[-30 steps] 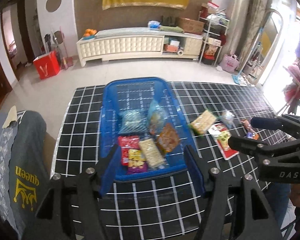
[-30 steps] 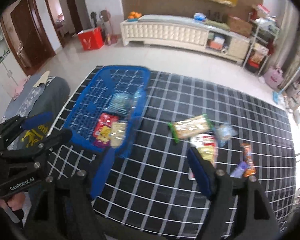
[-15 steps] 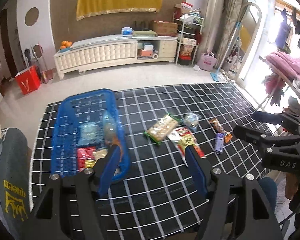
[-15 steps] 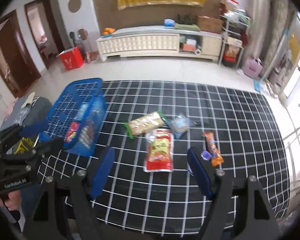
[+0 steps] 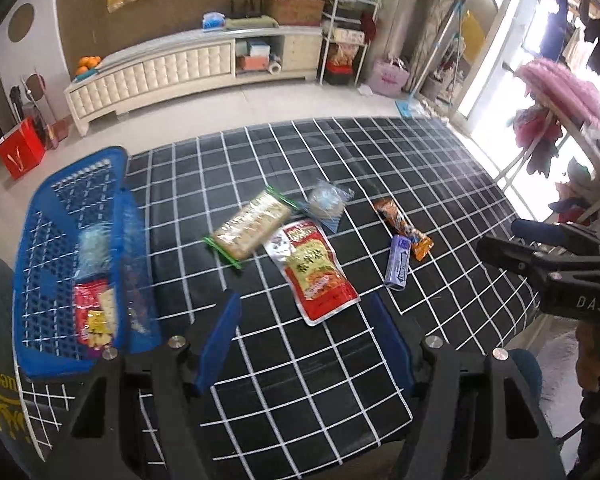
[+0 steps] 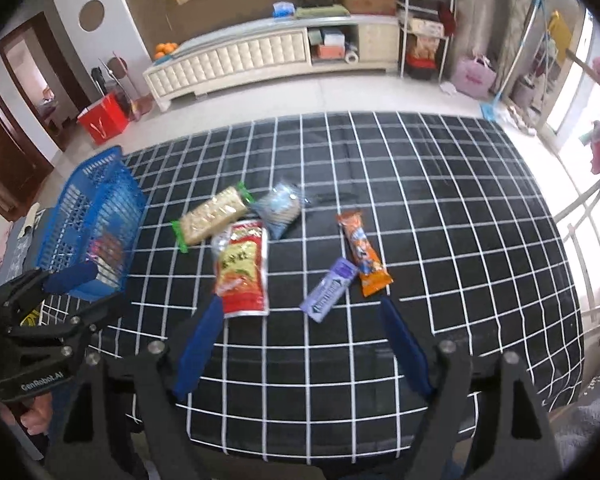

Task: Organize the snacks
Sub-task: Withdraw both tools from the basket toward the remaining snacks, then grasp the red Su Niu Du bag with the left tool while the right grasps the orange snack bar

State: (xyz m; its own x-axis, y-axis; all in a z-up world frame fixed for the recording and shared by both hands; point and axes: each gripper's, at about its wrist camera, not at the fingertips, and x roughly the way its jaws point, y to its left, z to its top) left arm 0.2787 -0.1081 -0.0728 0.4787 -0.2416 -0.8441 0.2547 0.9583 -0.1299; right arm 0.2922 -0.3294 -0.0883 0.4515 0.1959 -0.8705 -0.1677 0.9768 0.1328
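Both tongs have swung from the blue basket (image 5: 40,216) toward loose snacks. Left tongs (image 5: 304,320) spread, empty; right tongs (image 6: 300,324) opening, empty, red pouch (image 6: 242,268) at eleven o'clock on the desk (image 6: 440,200).

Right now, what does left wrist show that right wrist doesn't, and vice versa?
Left wrist only: snack packets lying inside the blue basket, and the right tool, its jaws opening on nothing. Right wrist only: a dark doorway and the left tool, open. Both: five loose snacks on the checked cloth, including the red pouch and purple bar.
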